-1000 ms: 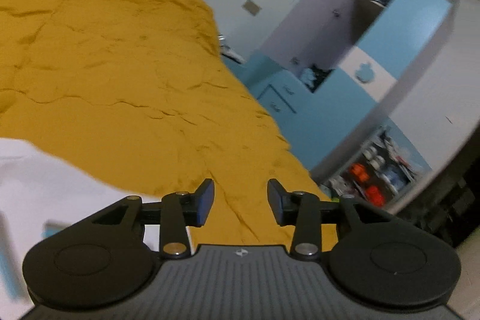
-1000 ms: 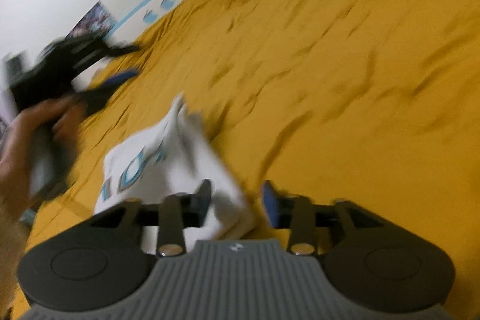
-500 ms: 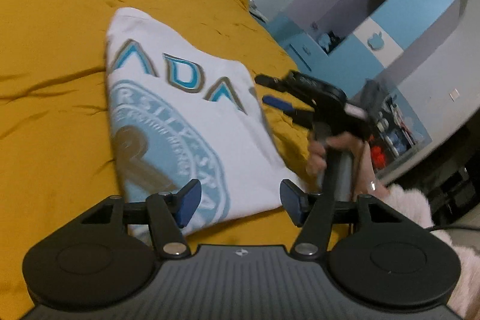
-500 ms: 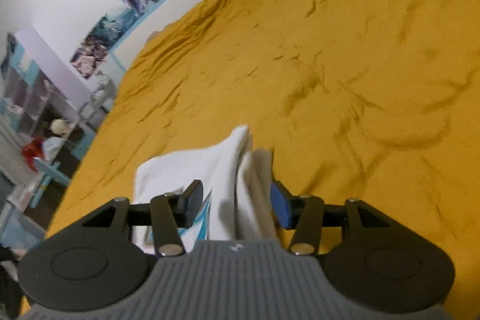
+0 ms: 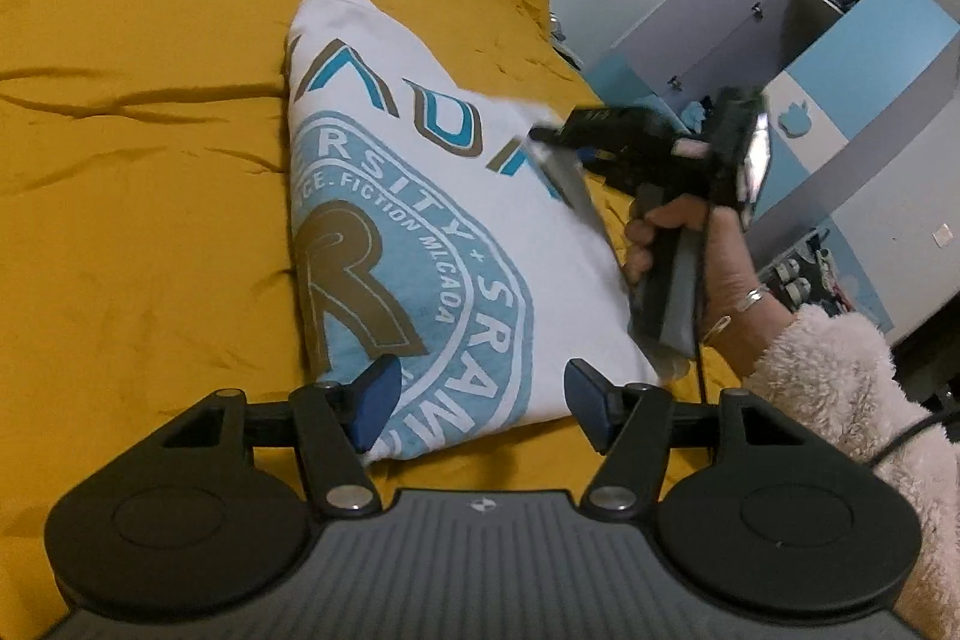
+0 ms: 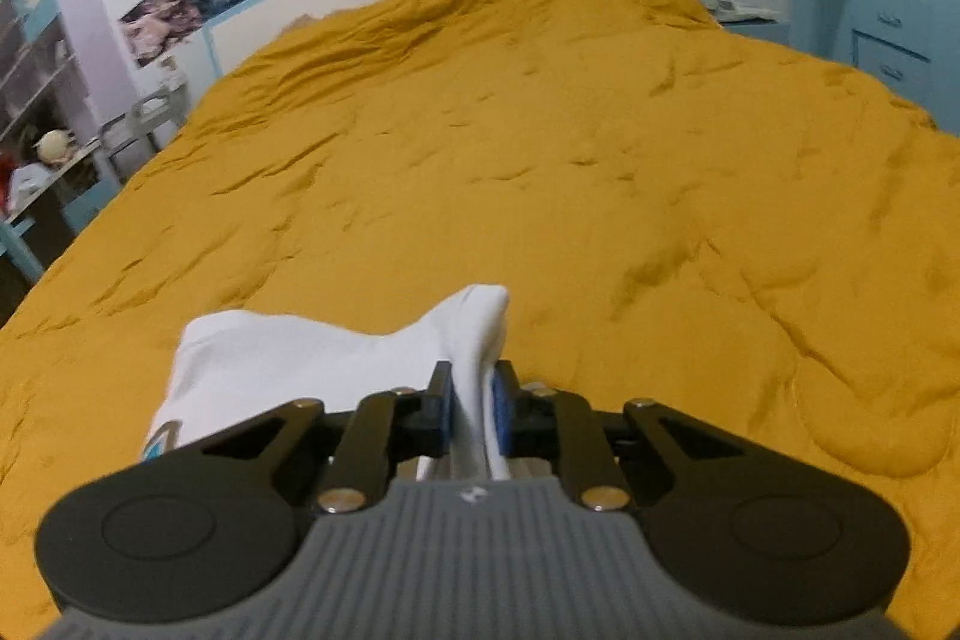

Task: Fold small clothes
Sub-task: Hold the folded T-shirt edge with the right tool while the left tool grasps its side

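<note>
A white T-shirt [image 5: 432, 220] with a blue and brown round print lies folded on the yellow bedspread [image 5: 138, 160]. My left gripper [image 5: 483, 400] hovers at the shirt's near edge. Its jaws are opening, with the hem between them, and the pads do not press on it. In the left wrist view a hand in a fluffy sleeve [image 5: 840, 370] holds my right gripper [image 5: 540, 139] at the shirt's far right edge. In the right wrist view my right gripper [image 6: 474, 406] is closing, and its blue pads pinch a raised fold of the T-shirt [image 6: 300, 358].
The bedspread [image 6: 540, 160] stretches wide beyond the shirt to a white and blue headboard wall. A blue and white wardrobe [image 5: 840, 70] stands right of the bed. Blue drawers [image 6: 888, 40] and open shelves [image 6: 36, 112] flank the bed.
The left wrist view swung from bare bedspread onto the shirt, and the left jaws spread wider. The right jaws closed onto a fold of the shirt that stood between them.
</note>
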Tool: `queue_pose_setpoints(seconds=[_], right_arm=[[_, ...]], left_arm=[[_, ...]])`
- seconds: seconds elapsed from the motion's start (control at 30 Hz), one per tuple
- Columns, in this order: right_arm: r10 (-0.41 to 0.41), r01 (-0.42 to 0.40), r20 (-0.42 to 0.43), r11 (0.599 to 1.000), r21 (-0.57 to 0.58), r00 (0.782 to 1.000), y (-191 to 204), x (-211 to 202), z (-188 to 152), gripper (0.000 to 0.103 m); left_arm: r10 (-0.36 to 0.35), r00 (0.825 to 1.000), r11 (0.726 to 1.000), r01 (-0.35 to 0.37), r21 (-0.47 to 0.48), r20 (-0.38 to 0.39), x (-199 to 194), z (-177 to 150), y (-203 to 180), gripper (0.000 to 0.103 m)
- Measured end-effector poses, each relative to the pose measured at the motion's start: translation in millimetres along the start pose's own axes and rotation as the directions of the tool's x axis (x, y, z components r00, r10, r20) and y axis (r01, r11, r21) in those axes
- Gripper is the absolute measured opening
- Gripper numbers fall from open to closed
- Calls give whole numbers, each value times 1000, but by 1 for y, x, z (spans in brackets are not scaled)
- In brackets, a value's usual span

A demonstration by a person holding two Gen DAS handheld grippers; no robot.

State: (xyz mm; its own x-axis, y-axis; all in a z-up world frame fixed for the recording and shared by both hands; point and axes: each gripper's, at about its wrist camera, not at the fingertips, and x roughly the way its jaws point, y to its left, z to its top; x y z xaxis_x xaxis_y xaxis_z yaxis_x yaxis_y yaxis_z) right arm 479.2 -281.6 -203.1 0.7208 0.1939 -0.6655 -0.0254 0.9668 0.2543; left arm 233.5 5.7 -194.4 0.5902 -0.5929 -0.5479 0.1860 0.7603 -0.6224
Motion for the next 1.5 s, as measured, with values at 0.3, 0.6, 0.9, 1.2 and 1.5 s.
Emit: queue_pose_setpoints(seconds=[0.3, 0.6, 0.9, 1.2, 1.5], right_arm=[[88, -90, 48, 995, 39, 995, -26, -38, -2, 29], [145, -146, 21, 977, 157, 989, -77, -175, -77, 40], [132, -109, -105, 974, 199, 986, -72, -177, -106, 0], [100, -73, -119, 974, 213, 988, -72, -167, -115, 1], [109, -75, -139, 970, 230, 984, -71, -163, -107, 3]], left_arm=[[69, 997, 986, -66, 154, -17, 4, -8, -15, 73], [63, 995, 995, -68, 74, 74, -16, -6, -13, 73], [104, 995, 984, -104, 146, 8, -4, -2, -14, 71], [228, 973, 940, -228, 253, 28, -55, -20, -13, 70], [307, 950, 840, -298, 453, 56, -31, -36, -28, 38]])
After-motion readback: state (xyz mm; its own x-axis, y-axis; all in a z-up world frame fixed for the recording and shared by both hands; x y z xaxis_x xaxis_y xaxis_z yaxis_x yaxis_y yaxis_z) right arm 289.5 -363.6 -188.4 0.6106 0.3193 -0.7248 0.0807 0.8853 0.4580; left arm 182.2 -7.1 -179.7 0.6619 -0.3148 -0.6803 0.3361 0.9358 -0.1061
